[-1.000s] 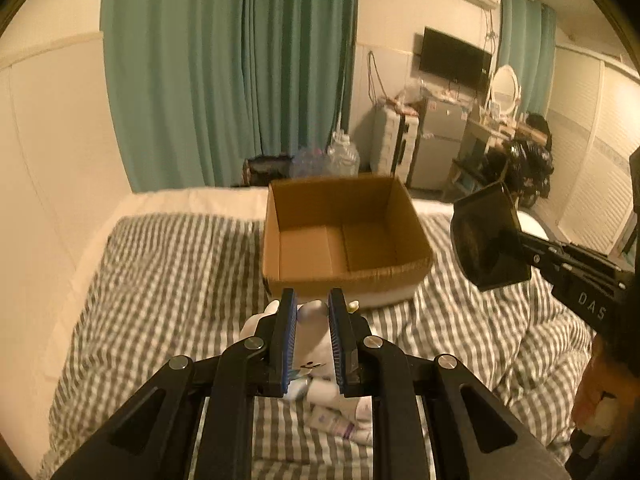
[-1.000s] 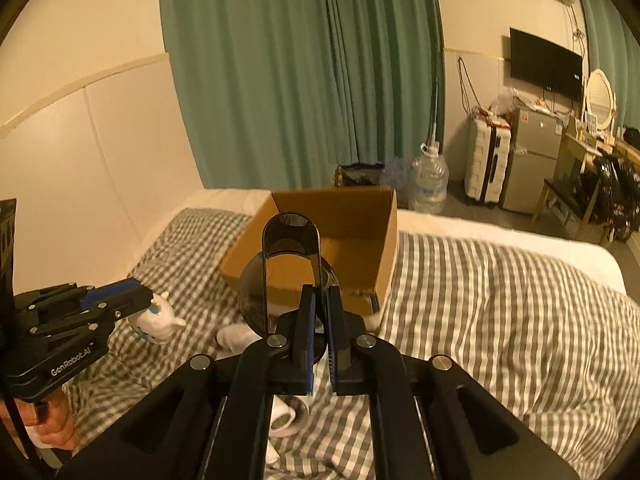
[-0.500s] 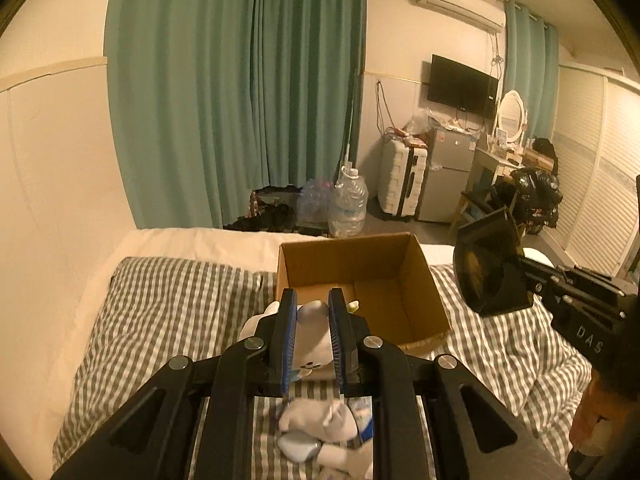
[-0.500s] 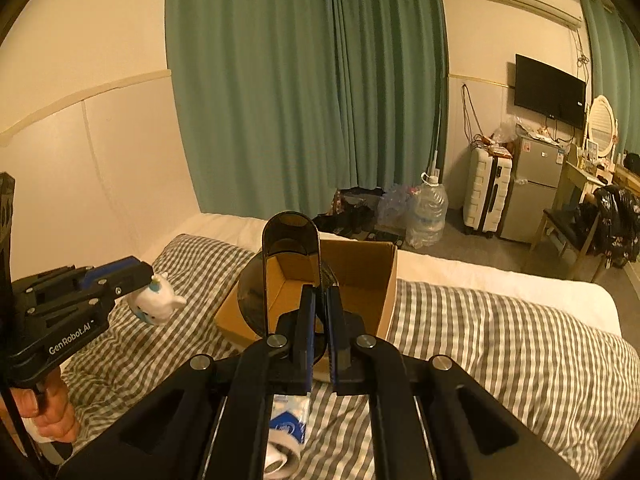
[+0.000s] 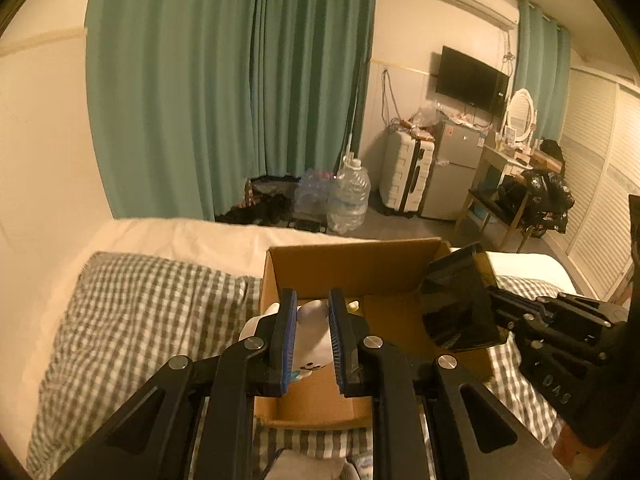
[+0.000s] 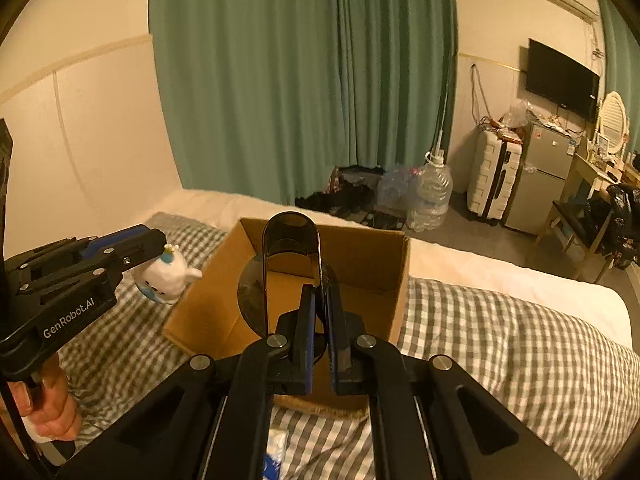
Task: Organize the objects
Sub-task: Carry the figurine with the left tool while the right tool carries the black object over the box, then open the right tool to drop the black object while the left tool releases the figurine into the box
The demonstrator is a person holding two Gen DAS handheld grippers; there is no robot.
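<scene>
Two loaded claws, white toy and dark cup, over cardboard box.

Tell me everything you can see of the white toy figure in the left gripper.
The white toy figure is small, rounded and glossy, plastic or ceramic by its look, with a dotted face, a stubby limb pointing toward the cardboard box and a tiny yellow-topped tuft. The left hand-held gripper clamps it in the air beside the box's left wall; nothing else touches it.
</scene>
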